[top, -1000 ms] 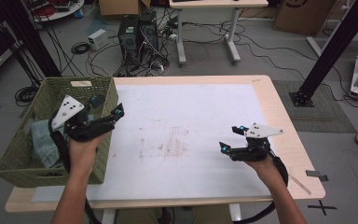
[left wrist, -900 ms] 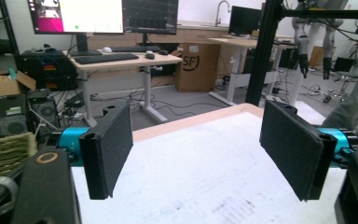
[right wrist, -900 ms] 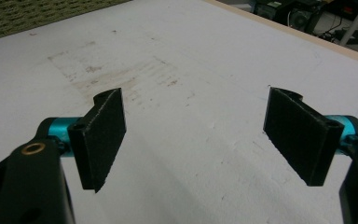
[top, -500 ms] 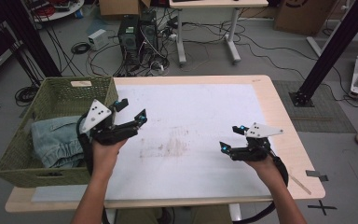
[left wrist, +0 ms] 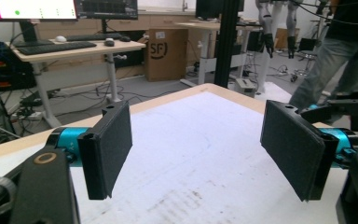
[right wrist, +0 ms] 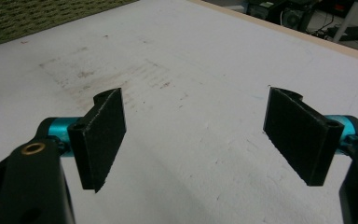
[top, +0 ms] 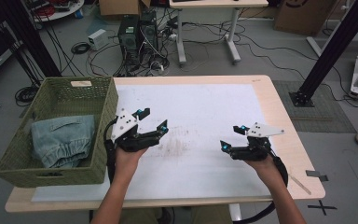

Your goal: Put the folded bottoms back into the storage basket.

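My left gripper (top: 154, 119) hovers over the white sheet (top: 200, 102), just right of the green woven basket (top: 51, 178). Its jaws stand wide open with nothing between them, as the left gripper view (left wrist: 198, 149) confirms. My right gripper (top: 231, 136) rests low over the sheet's right side, also open and empty (right wrist: 198, 140). Folded blue jeans (top: 60, 140) lie inside the basket. In the left gripper view, part of the right gripper (left wrist: 354, 105) shows behind the right jaw.
A smudged brownish patch (top: 177, 144) marks the sheet between the two grippers. The basket occupies the table's left end. Beyond the far edge are cables, computer cases (top: 137, 32) and a desk. A person (left wrist: 345, 60) stands beyond the table in the left gripper view.
My left gripper moved from over the basket rightward and down, out over the white sheet, with its jaws still open and empty. The right gripper stayed put.
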### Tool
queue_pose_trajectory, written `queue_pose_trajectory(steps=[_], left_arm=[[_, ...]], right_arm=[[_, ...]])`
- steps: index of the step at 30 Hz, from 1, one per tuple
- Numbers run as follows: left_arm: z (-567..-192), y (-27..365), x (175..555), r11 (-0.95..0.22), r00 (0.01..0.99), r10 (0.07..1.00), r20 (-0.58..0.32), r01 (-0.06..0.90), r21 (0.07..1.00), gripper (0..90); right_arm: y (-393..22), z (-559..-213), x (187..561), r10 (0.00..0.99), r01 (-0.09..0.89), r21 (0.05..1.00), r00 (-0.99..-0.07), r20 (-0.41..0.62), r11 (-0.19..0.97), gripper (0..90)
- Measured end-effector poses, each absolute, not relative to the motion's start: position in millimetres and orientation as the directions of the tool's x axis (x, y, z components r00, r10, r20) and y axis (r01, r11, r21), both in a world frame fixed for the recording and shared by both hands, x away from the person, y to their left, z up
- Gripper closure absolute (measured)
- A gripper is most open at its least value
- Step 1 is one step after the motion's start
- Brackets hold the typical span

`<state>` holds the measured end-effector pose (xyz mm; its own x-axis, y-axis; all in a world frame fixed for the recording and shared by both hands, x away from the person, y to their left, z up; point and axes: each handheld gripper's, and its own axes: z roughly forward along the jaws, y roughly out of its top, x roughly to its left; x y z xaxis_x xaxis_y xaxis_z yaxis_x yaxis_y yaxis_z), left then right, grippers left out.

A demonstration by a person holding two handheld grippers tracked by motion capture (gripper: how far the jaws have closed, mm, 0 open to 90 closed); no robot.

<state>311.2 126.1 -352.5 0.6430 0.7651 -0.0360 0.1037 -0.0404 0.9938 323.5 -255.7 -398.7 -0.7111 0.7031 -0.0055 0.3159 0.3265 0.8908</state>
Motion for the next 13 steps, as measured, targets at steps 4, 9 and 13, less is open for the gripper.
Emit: queue_pose_trajectory(steps=[4,9,13], left_arm=[[-357.8,122.8,311.4,-0.040,0.647,0.762,-0.044,0.115,0.993,24.9],[-363.0,122.5,311.6,-0.045,0.646,0.762,-0.046,0.124,0.991,24.9],[-365.1,121.8,311.4,-0.042,0.648,0.760,-0.054,0.131,0.991,24.9]], right_arm=[[-256.4,-398.8,323.7,0.703,0.312,0.893,-0.711,-0.007,0.325,21.3],[-255.4,-398.3,323.8,0.702,0.313,0.892,-0.712,-0.008,0.327,21.3],[-254.5,-397.9,324.3,0.701,0.311,0.893,-0.713,-0.008,0.326,21.3]])
